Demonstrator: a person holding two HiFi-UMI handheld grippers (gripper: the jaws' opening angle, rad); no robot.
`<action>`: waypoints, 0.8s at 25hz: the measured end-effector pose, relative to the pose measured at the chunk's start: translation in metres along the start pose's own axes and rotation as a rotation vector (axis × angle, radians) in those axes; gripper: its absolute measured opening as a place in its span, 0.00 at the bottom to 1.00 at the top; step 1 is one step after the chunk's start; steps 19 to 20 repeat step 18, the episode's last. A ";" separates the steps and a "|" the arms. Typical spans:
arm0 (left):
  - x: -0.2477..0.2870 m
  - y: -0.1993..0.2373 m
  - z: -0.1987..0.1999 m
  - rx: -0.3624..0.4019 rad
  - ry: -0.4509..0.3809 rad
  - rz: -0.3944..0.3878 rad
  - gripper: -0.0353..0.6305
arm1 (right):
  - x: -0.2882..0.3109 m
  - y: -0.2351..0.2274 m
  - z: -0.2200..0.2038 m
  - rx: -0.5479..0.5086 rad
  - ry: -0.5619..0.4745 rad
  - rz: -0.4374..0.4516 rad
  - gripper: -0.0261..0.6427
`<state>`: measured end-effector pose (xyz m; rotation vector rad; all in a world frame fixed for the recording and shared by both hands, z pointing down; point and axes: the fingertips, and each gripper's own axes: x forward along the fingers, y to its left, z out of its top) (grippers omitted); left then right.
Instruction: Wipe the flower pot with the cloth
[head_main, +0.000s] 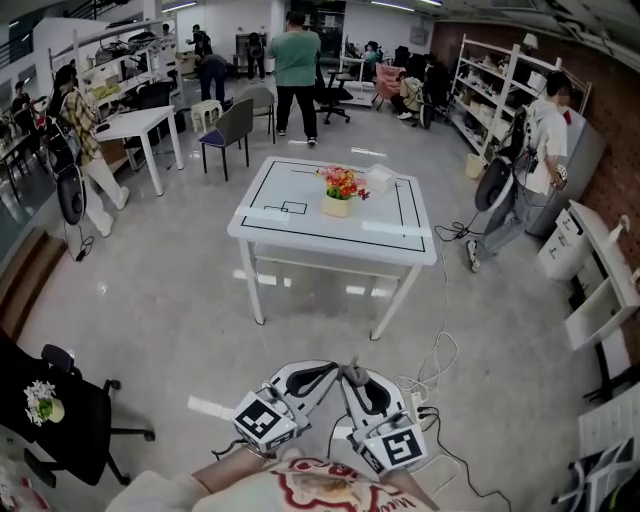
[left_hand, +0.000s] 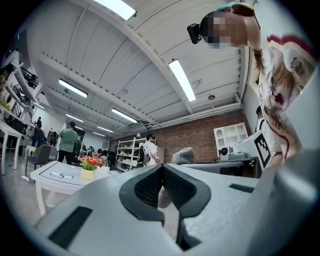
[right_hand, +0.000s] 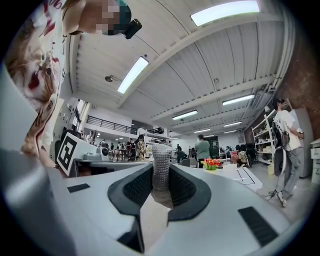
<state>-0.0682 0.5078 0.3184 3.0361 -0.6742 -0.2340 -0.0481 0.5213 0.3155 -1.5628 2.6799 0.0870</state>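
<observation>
Crowded workshop floor (head_main: 150, 330) all round; white counter (head_main: 300, 225) at 12 o'clock, well apart. Carries the flower pot (head_main: 338, 206) near its middle, upright, untouched. Down at 6 o'clock: right gripper (right_hand: 161, 175), clamped on the grey cloth (right_hand: 161, 165), strip standing between the pads (right_hand: 140, 186); left gripper (left_hand: 161, 172), shut as well, cloth showing in its gap. Held tip to tip and level, probably to carry the cloth ready for wiping. Needs walking up to the pot first.

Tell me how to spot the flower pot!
Look at the white table with black lines in the middle of the room. The flower pot stands near its middle, close to a white box. It alone holds red and orange flowers.
</observation>
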 end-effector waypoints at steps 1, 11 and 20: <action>0.001 0.000 0.001 0.004 -0.001 -0.002 0.06 | 0.001 0.000 0.000 0.000 0.000 0.000 0.15; -0.001 0.010 0.003 0.014 -0.012 -0.017 0.06 | 0.013 0.006 -0.003 -0.019 -0.004 0.005 0.15; -0.005 0.022 0.001 0.016 -0.013 -0.013 0.06 | 0.022 0.008 -0.007 -0.027 -0.001 0.002 0.15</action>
